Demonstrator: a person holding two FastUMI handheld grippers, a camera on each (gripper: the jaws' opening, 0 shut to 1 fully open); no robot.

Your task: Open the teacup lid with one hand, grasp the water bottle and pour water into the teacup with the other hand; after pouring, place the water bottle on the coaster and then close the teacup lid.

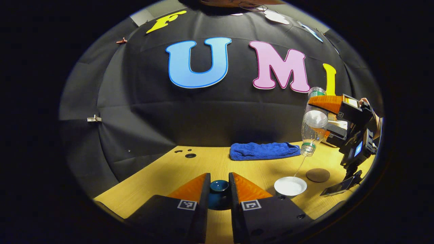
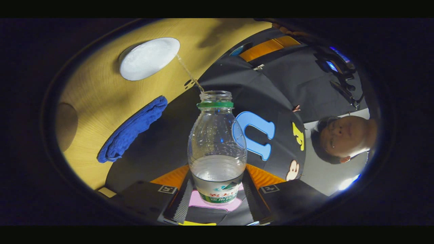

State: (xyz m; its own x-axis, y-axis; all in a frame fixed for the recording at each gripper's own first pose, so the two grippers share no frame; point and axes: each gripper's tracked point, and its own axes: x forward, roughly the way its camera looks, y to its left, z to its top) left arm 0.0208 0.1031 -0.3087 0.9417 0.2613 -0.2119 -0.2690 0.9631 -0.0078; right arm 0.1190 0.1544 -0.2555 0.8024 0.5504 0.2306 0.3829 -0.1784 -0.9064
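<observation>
Now pouring: bottle upended, neck down over the cup, pinched at its labelled body between the right gripper fingers, both pressing on its sides. Thin stream running from the mouth into the cup's white inside, so held high and tilted steeply, presumably to keep the flow narrow and on target. Some water left in the bottle, pooled toward the base end.

Lid pinched by its knob between the left gripper fingers, closed on it from both sides, kept low over the table just left of the cup; likely parked there to stay clear of the stream yet near for closing.

Coaster bare, just right of the cup and beyond it, ready for the bottle. Blue towel folded at the table's back edge, well apart from the cup, probably for spills.

Judged midway: lid off, pouring on, bottle placing and closing not yet done.
</observation>
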